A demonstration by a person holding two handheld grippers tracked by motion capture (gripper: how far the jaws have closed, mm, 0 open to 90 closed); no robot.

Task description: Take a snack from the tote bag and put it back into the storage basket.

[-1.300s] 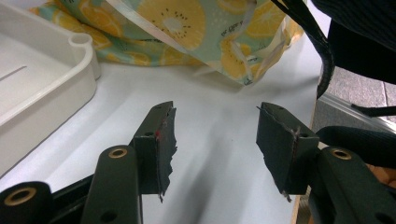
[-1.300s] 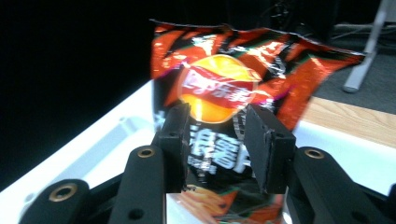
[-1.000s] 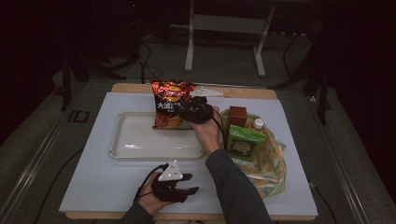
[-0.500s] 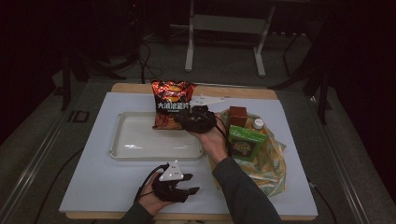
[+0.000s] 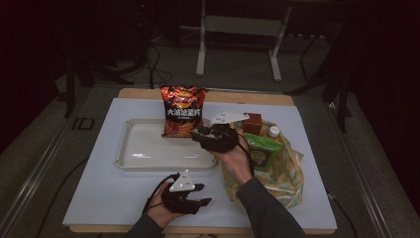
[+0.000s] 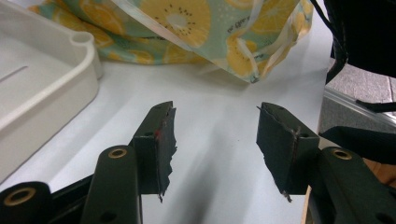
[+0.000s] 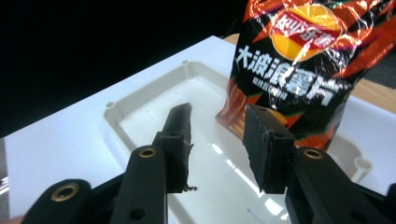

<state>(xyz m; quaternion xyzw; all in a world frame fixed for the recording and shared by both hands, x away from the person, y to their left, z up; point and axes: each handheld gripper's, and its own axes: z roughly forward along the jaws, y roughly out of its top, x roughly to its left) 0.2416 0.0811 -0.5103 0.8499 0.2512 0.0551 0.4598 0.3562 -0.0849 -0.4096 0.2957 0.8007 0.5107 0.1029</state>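
Observation:
A red and orange chip bag (image 5: pixel 181 111) (image 7: pixel 299 70) stands upright at the back right of the white tray (image 5: pixel 143 151) (image 7: pixel 154 102). My right gripper (image 5: pixel 198 135) (image 7: pixel 217 119) hovers over the tray's right end, just in front of the bag. Its jaws are open with nothing between them, and the bag's lower edge is just beyond the tips. My left gripper (image 5: pixel 202 197) (image 6: pixel 215 114) rests low near the table's front edge. Its jaws are open over bare white table, pointing toward the fruit-print bag (image 6: pixel 196 28).
The fruit-print bag (image 5: pixel 280 171) lies at the right of the tray and holds a green box (image 5: pixel 262 148), a brown box (image 5: pixel 252 121) and a white-capped bottle (image 5: pixel 273 131). The tray's corner (image 6: pixel 51 74) is left of the left jaws. The table edge (image 6: pixel 345 100) is close on their right.
My right gripper has drawn back from the chip bag toward the person. The bag still stands in the tray. The left gripper has stayed put.

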